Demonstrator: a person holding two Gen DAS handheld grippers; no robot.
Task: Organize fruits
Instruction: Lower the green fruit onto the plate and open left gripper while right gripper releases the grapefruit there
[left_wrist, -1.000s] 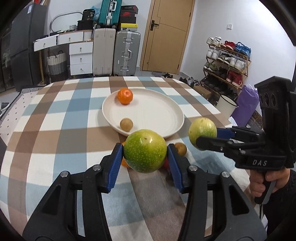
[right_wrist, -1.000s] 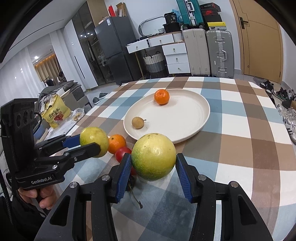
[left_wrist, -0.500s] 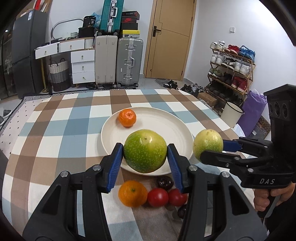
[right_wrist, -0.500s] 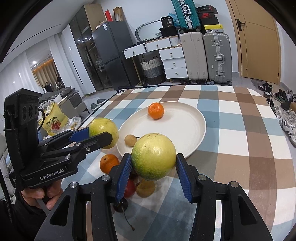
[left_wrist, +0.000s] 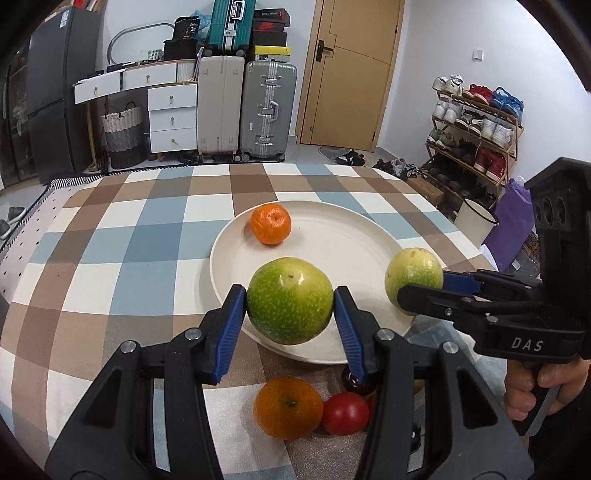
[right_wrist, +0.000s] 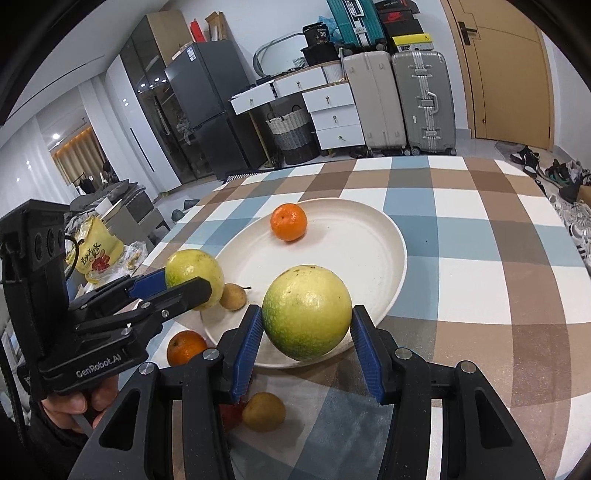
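Left wrist view: checked tablecloth (left_wrist: 122, 266) in brown, blue and white over the whole table, with a wide cream plate (left_wrist: 354, 236) at its middle. Left gripper (left_wrist: 290, 317) clamped on a speckled green fruit (left_wrist: 290, 301), blue pads pressed to both its sides, held in the air above the plate's near rim. Right gripper (left_wrist: 417, 284) alongside on the right of this view, gripped by a hand (left_wrist: 535, 391), closed on a paler yellow-green fruit (left_wrist: 412, 271) over the plate's right edge. On the plate, far side: one mandarin (left_wrist: 270, 224). Off the plate, on the cloth below the left gripper: a second mandarin (left_wrist: 287, 406), touching a red tomato (left_wrist: 345, 412); something dark behind the right finger, too hidden to name.

Right wrist view: same plate (right_wrist: 376, 236), same far mandarin (right_wrist: 288, 222). Yellow-green fruit (right_wrist: 307, 312) clamped between the right gripper's pads (right_wrist: 247, 343) above the plate's near edge. Left gripper (right_wrist: 192, 286) at the left with its green fruit (right_wrist: 192, 271), beside a small tan fruit with a stem (right_wrist: 232, 296) at the plate's left rim. Another small tan fruit (right_wrist: 263, 410) on the cloth beneath the right gripper.
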